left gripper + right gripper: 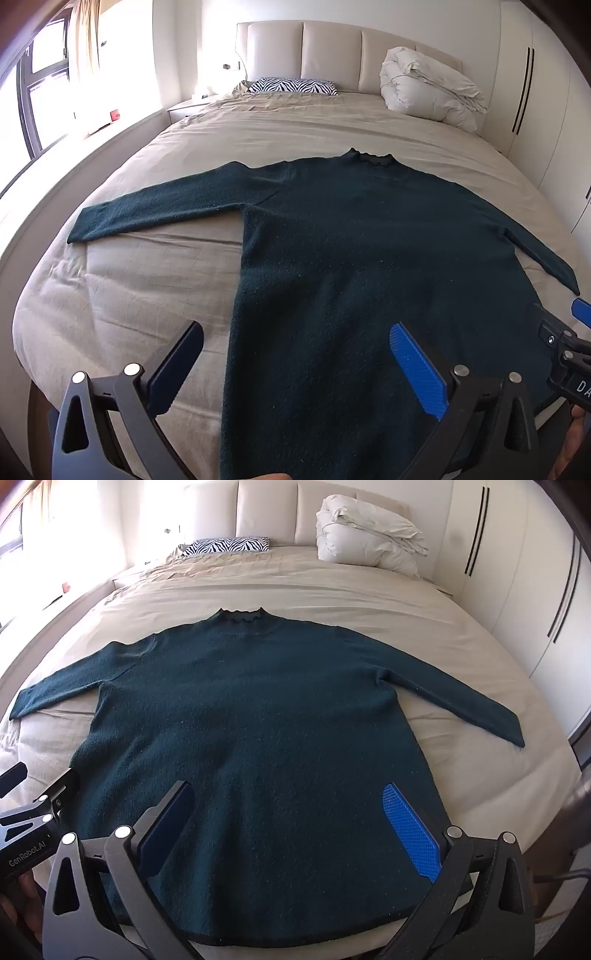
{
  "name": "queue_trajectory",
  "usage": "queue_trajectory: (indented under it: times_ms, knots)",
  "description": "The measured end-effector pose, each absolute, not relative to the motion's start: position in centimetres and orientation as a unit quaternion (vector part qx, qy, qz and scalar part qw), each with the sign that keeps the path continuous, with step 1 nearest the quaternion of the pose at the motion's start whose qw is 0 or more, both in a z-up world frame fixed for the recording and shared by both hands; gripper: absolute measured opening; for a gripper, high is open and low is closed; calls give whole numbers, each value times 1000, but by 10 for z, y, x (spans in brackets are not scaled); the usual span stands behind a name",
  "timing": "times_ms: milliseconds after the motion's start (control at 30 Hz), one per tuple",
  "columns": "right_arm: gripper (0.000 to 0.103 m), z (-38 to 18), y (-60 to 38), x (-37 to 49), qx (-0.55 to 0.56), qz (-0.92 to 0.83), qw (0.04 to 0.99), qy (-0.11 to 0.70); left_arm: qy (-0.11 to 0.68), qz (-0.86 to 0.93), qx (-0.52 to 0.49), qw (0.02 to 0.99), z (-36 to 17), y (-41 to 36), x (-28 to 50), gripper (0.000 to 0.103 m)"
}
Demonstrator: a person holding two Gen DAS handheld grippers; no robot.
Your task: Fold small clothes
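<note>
right gripper (291,812) agape, beige bed (332,590), perhaps wardrobe doors (517,590) behind

A sweater (258,738) lies flat on the bed (369,598) before me, collar toward the headboard (266,513), hem nearest me, sleeves spread to either side. Behind it, a pillow (229,545) sits on the left by the headboard and a bundled duvet (365,535) on the right. My left gripper (295,362) hangs over the sweater's left edge, my right gripper (291,819) over its lower middle.
</note>
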State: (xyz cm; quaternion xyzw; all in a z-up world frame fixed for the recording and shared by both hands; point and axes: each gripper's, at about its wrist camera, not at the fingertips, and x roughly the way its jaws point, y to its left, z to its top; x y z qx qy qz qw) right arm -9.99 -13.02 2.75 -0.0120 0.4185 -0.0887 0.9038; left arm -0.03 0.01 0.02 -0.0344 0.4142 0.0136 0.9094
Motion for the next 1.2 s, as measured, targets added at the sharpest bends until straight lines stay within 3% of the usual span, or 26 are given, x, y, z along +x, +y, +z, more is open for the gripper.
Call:
queue_trajectory:
  times_ms: [1200]
  knots:
    - [103,21,-127,-101,-11,-87,903,421,417,17,-24,909,-4,-1,-3,103]
